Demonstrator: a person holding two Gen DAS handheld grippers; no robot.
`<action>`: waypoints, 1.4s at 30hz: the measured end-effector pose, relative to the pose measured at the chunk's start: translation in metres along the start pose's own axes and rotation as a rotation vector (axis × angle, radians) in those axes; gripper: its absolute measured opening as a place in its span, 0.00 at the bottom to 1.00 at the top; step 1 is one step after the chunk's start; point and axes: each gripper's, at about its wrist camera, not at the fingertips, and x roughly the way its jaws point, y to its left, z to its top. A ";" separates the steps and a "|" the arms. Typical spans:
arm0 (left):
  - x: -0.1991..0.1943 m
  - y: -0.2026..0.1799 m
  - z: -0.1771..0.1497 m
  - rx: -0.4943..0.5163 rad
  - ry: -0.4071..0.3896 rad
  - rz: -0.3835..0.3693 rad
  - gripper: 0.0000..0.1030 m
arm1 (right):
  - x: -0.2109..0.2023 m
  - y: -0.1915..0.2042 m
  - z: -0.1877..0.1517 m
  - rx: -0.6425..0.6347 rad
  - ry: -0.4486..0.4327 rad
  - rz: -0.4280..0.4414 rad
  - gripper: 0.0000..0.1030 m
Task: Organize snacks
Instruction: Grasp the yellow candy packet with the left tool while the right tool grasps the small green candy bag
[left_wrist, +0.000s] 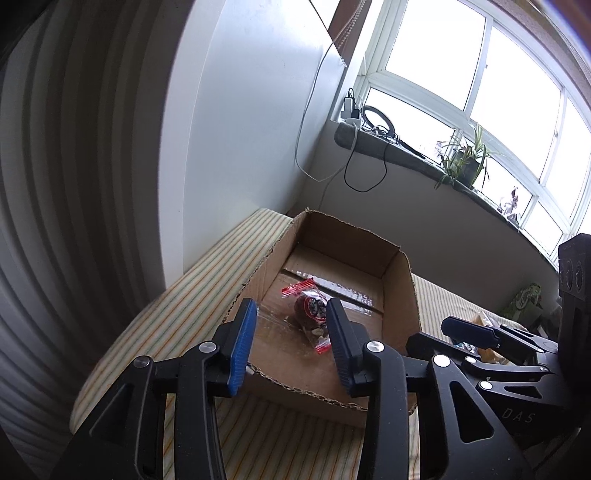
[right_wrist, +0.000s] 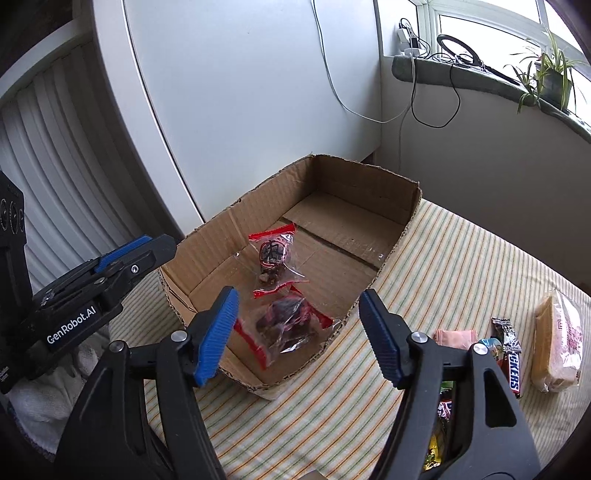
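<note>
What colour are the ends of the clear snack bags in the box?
Red, on both clear snack bags; clearest in the right wrist view.

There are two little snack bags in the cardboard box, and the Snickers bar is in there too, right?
Not quite. The two snack bags do lie in the cardboard box, but the Snickers bar is outside it, on the striped cloth to the box's right. The right wrist view shows this.

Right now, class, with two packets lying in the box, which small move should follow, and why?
Probably swing the right gripper, open and empty, toward the Snickers bar: both packets already lie in the box, while it waits outside on the cloth.
</note>
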 end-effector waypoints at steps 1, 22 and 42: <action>-0.001 -0.001 0.000 0.001 -0.002 -0.002 0.36 | -0.002 -0.002 -0.001 0.004 0.000 -0.002 0.68; -0.014 -0.067 -0.029 0.092 0.051 -0.131 0.37 | -0.105 -0.096 -0.076 0.115 -0.012 -0.148 0.68; 0.031 -0.159 -0.098 0.166 0.359 -0.344 0.49 | -0.082 -0.118 -0.165 0.230 0.103 -0.107 0.46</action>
